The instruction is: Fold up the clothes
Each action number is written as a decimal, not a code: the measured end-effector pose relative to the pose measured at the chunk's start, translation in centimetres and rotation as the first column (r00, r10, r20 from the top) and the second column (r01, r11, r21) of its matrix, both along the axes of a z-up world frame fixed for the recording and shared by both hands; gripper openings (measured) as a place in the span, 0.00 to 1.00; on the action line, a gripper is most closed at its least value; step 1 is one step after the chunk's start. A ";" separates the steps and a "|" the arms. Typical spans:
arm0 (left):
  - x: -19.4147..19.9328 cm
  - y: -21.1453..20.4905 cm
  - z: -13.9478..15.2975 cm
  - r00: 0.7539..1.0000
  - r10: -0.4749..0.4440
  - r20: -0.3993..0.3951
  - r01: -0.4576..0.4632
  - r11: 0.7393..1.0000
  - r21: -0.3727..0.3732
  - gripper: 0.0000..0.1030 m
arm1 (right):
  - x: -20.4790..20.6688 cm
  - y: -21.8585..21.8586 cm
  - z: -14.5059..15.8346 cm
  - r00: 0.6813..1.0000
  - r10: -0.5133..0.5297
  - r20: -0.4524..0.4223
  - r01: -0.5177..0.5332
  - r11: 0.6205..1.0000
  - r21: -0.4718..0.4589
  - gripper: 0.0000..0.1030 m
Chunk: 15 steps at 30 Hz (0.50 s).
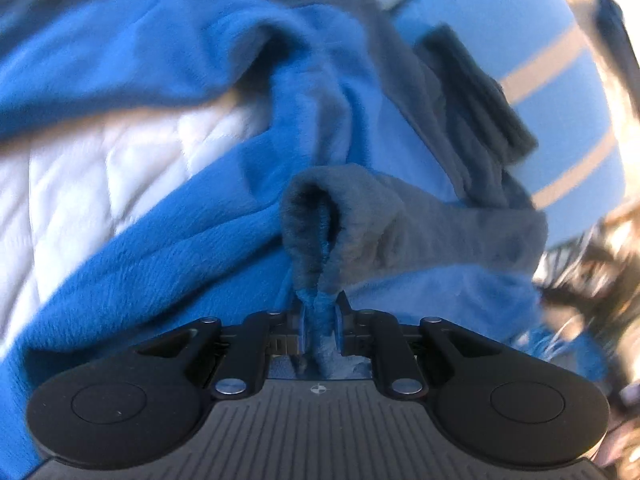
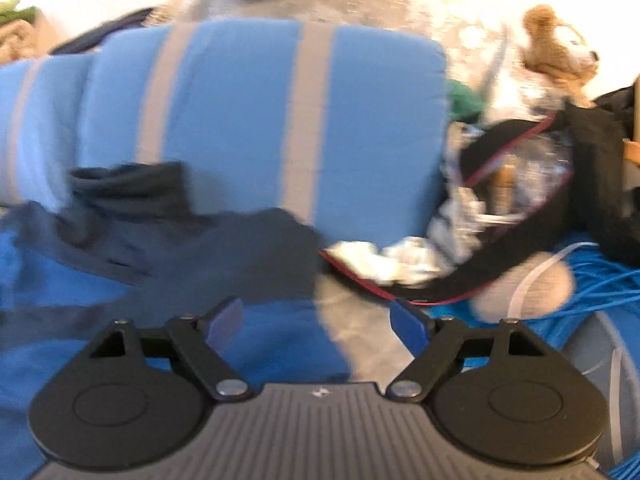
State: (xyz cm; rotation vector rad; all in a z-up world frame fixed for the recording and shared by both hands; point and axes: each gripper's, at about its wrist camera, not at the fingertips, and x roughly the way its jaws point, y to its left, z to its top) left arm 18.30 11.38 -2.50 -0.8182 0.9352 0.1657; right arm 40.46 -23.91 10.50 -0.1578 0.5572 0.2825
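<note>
You see a soft, fuzzy blue robe (image 1: 168, 236) with grey trim (image 1: 404, 224), all bunched up and wrinkled. It lies spread over a white quilted bed, one pinched fold lifted.

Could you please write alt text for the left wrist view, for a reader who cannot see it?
The left gripper is shut on a bunched fold of a plush blue fleece garment with grey trim, which spreads across a white quilted cover. A light blue cushion with beige stripes lies behind; the image is motion-blurred.
</note>
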 end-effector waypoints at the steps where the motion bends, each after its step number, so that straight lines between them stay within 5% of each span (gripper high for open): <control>1: 0.0 -0.2 0.2 1.000 -0.014 0.002 0.014 1.000 0.025 0.15 | -0.7 1.2 0.2 0.999 0.037 -0.004 -0.037 0.999 0.008 0.86; 6: 0.3 -1.5 1.3 0.997 -0.082 0.005 0.080 0.985 0.150 0.18 | -4.5 7.0 0.3 0.982 0.182 -0.045 -0.179 0.982 0.068 0.87; 9: -0.3 -1.1 1.9 0.995 -0.095 0.016 0.091 0.984 0.150 0.24 | -6.6 10.5 -0.7 0.966 0.251 -0.062 -0.245 0.965 0.091 0.90; 15: -3.5 0.8 4.7 0.993 -0.037 0.113 0.008 0.968 0.250 0.43 | -10.3 14.8 -4.0 0.947 0.322 -0.002 -0.322 0.947 0.006 0.93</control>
